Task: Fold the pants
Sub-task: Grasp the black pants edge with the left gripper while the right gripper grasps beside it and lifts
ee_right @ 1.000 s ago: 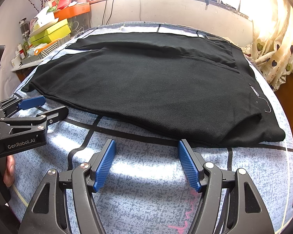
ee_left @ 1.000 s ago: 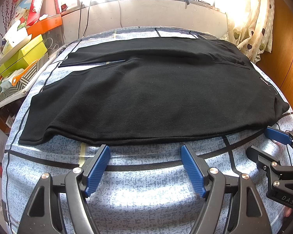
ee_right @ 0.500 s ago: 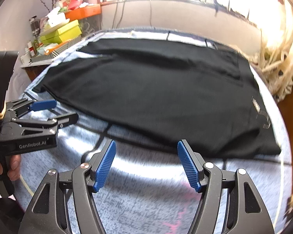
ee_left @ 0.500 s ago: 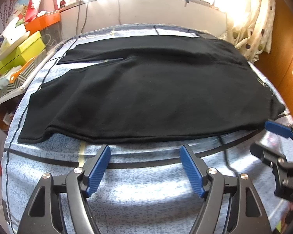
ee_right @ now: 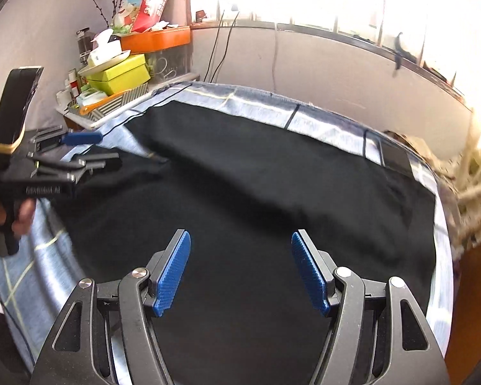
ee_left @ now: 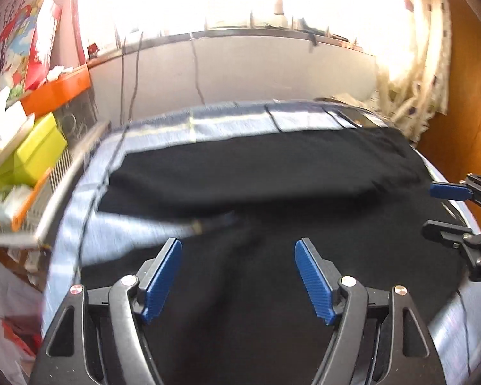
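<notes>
Black pants (ee_left: 272, 186) (ee_right: 272, 192) lie spread flat across a bed with a blue-grey patterned cover (ee_left: 227, 125) (ee_right: 263, 109). The far leg lies apart from the near one, with a wedge of cover showing between them at the left. My left gripper (ee_left: 237, 276) hovers open over the near leg, nothing between its blue pads. My right gripper (ee_right: 240, 271) is open too, above the pants further right. Each gripper shows in the other's view: the right one (ee_left: 445, 205) at the right edge, the left one (ee_right: 89, 150) at the left, held by a hand (ee_right: 19, 215).
A cluttered side table with yellow-green boxes (ee_left: 32, 154) (ee_right: 118, 73) and an orange tray (ee_left: 57, 89) stands left of the bed. A white wall with cables and a bright window run behind. Curtains (ee_left: 413, 89) and a wooden wardrobe (ee_left: 465, 122) are at the right.
Both grippers have moved forward from the bed's near edge to over the pants, and both views have tilted up towards the window. Both stay open.
</notes>
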`<state>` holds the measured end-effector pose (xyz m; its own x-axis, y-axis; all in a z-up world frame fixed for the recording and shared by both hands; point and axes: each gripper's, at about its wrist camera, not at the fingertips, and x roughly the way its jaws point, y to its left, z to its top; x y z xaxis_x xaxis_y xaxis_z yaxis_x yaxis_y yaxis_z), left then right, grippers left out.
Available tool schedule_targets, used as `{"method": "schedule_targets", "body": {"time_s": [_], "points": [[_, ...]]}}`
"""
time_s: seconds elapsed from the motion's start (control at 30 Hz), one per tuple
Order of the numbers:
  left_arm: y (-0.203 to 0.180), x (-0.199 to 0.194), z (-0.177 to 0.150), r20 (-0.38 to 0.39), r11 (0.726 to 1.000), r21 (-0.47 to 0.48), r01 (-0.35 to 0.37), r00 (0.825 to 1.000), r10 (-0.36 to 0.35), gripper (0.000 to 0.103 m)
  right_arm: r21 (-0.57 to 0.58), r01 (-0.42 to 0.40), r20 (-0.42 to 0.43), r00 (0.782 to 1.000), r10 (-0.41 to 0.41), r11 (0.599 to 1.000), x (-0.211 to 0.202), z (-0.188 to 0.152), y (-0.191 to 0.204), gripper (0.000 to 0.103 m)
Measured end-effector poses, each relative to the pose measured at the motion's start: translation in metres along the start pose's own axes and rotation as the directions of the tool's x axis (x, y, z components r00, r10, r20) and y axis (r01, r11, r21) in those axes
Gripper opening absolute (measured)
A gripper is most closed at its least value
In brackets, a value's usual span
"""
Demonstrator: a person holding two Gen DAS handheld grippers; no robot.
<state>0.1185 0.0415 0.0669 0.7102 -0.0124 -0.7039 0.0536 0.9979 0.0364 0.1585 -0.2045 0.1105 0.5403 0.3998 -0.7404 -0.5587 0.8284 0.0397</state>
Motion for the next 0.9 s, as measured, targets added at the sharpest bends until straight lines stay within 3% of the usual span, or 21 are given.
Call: {"method": "schedule_targets", "body": {"time_s": [0.2,0.47,0.7,0.8,0.9], "points": [[0.033,0.063,0.053,-0.026,0.999,-0.01,-0.032,0.999,0.032,0.075,0.013,-0.03,-0.026,0.999,0.03,0.999,0.052,0.041,-0.059,0.066],[0.058,0.143,0.099,-0.085,1.0,0.026,-0.01,0.996,0.012,0.075,-0.033,-0.028,-0.093,0.995,0.025,0.999,0.124,0.085,-0.115,0.066],[0.069,0.193,0.115,-0.136,0.998,0.055,-0.002,0.991,0.009,0.075,-0.069,-0.041,-0.152,0.988,0.03,0.997,0.168,0.107,-0.142,0.066],[0.069,0.206,0.111,-0.17,0.998,0.065,0.002,0.985,0.009,0.077,-0.042,-0.079,-0.196,0.978,0.07,0.996,0.184,0.106,-0.153,0.066],[0.07,0.206,0.107,-0.141,0.997,0.074,0.013,0.99,-0.003,0.079,-0.039,-0.1,-0.216,0.972,0.09,0.994,0.192,0.101,-0.158,0.066]]}}
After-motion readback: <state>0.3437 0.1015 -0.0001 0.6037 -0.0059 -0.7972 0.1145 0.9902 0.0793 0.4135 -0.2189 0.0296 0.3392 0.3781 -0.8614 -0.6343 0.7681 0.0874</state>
